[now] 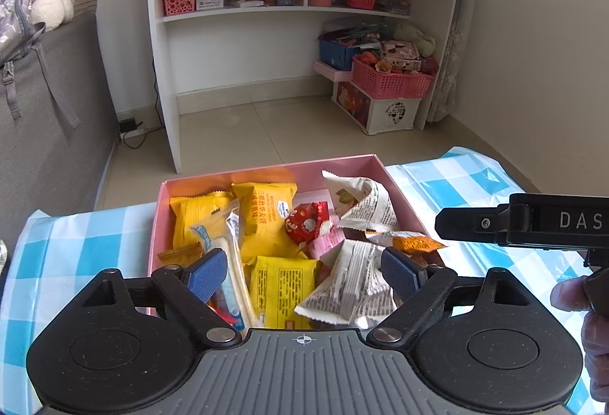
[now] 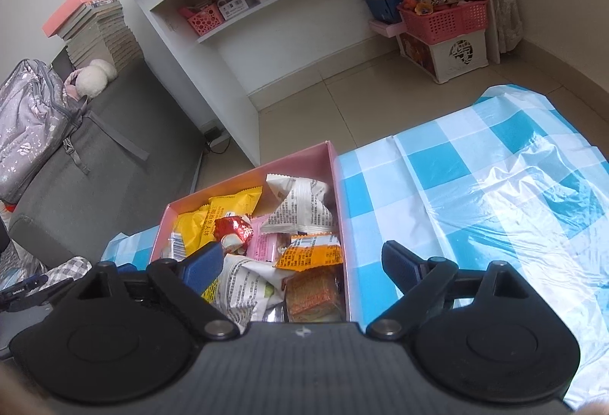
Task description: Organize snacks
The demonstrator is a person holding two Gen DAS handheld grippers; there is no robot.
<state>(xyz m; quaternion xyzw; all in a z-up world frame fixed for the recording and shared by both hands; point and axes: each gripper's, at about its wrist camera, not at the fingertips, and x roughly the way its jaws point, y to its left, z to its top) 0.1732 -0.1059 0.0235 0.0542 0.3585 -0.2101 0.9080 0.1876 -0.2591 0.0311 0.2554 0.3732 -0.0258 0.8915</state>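
A pink box (image 1: 274, 167) sits on a blue-and-white checked cloth (image 1: 456, 183) and holds several snacks: yellow packets (image 1: 266, 209), a red wrapped sweet (image 1: 308, 221), white printed packets (image 1: 354, 285) and an orange packet (image 1: 415, 244). My left gripper (image 1: 302, 272) is open and empty, hovering over the near part of the box. My right gripper (image 2: 302, 264) is open and empty above the box's right wall (image 2: 340, 217); it also shows at the right edge of the left wrist view (image 1: 533, 221). The same snacks show in the right wrist view: an orange packet (image 2: 312, 255) and a clear-wrapped biscuit (image 2: 314, 295).
The checked cloth (image 2: 475, 186) stretches to the right of the box. A white shelf unit (image 1: 266, 46) stands behind on the tiled floor, with pink baskets (image 1: 392, 80) and boxes beside it. A grey sofa (image 1: 45, 118) with a backpack (image 2: 30, 118) is at the left.
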